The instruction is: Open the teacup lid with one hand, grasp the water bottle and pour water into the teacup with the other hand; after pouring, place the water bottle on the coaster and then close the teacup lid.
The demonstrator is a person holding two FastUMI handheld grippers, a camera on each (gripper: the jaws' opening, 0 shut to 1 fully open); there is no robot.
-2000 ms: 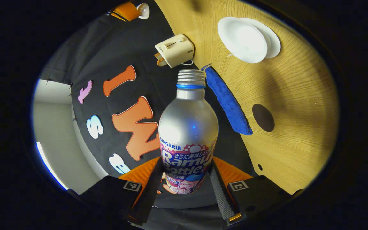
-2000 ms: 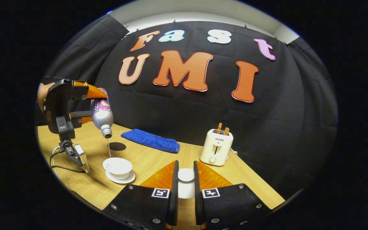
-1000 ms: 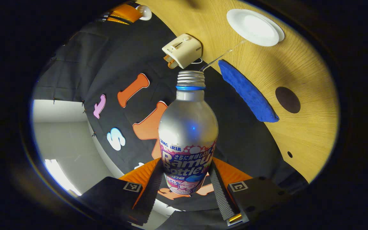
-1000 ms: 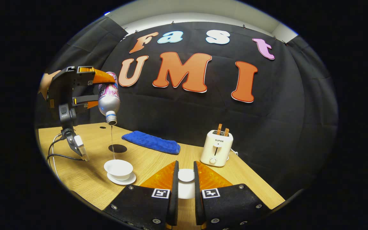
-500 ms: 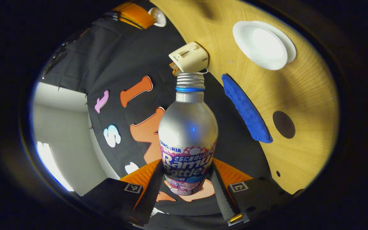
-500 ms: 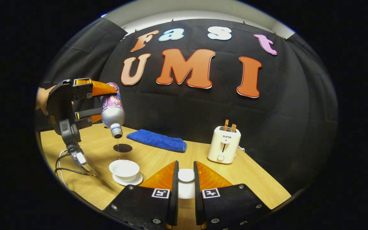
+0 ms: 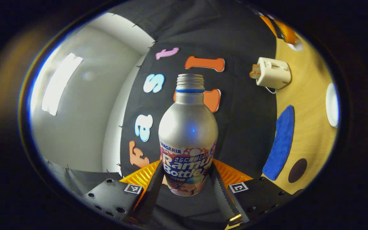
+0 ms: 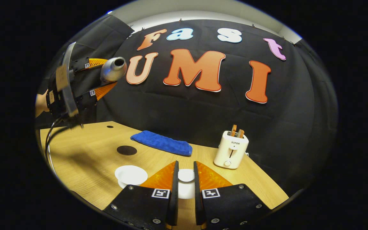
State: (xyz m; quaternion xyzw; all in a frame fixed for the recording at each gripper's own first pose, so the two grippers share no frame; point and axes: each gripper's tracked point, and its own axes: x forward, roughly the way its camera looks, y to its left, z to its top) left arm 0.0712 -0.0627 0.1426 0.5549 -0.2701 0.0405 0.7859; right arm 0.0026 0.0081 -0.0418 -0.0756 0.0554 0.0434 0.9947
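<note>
Black cloth backs the desk (image 8: 85, 150). My left gripper (image 7: 185, 183) pinches the bottle (image 7: 187, 140), raised well above the coaster (image 8: 126, 150); I'd right it, then lower squarely. Right gripper (image 8: 185, 179) clamps the lid (image 8: 186, 175) just right of the teacup (image 8: 130, 175).

Lighting and image quality. Left gripper view: a bright ceiling light panel (image 7: 57, 83) at upper left washes the pale wall and puts a soft sheen and a small blue glint on the water bottle (image 7: 188, 137); the rim shows blue fringing and smear. Right gripper view: even overhead light, a soft shadow on the wooden surface (image 8: 85, 150) at left; sharp at centre, with straight lines bowed toward the edges
</note>
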